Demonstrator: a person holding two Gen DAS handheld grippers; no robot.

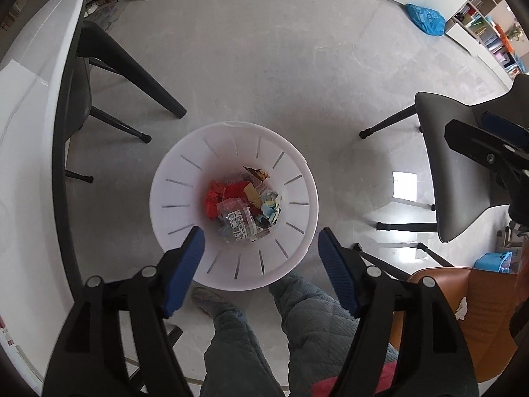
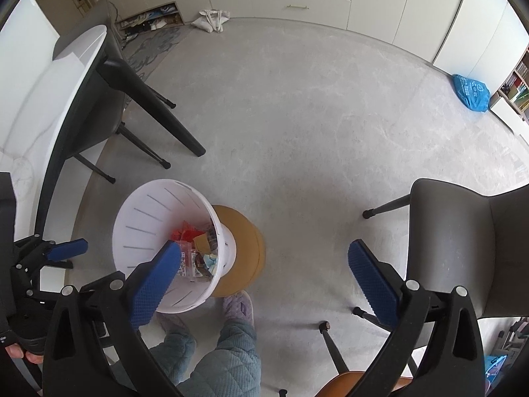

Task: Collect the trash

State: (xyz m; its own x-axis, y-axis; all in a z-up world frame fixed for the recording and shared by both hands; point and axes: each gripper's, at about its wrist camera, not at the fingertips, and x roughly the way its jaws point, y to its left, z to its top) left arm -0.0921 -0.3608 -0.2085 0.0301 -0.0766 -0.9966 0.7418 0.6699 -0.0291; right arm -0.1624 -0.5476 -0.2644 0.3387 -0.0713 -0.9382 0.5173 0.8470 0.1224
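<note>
A white slotted bin point(image 1: 185, 182) stands on the floor directly below my left gripper point(image 1: 260, 234). That gripper is open, with nothing between its blue pads point(image 1: 185, 264). Inside the bin lie crumpled red paper point(image 1: 215, 198), a clear plastic bag with a printed label point(image 1: 238, 223) and yellow and pale blue scraps point(image 1: 271, 205). In the right wrist view the bin point(image 2: 145, 218) sits lower left on a round tan disc point(image 2: 246, 248). My right gripper point(image 2: 264, 248) hangs open and empty above and to the right of the bin. One blue finger of the left gripper point(image 2: 67, 250) shows at the left edge.
A white table point(image 1: 29, 115) with dark legs runs along the left. A grey chair point(image 1: 463, 172) stands to the right and an orange chair point(image 1: 463, 294) at the lower right. The person's quilted trouser legs point(image 1: 307, 314) are just below the bin. A blue bag point(image 1: 426, 20) lies on the far floor.
</note>
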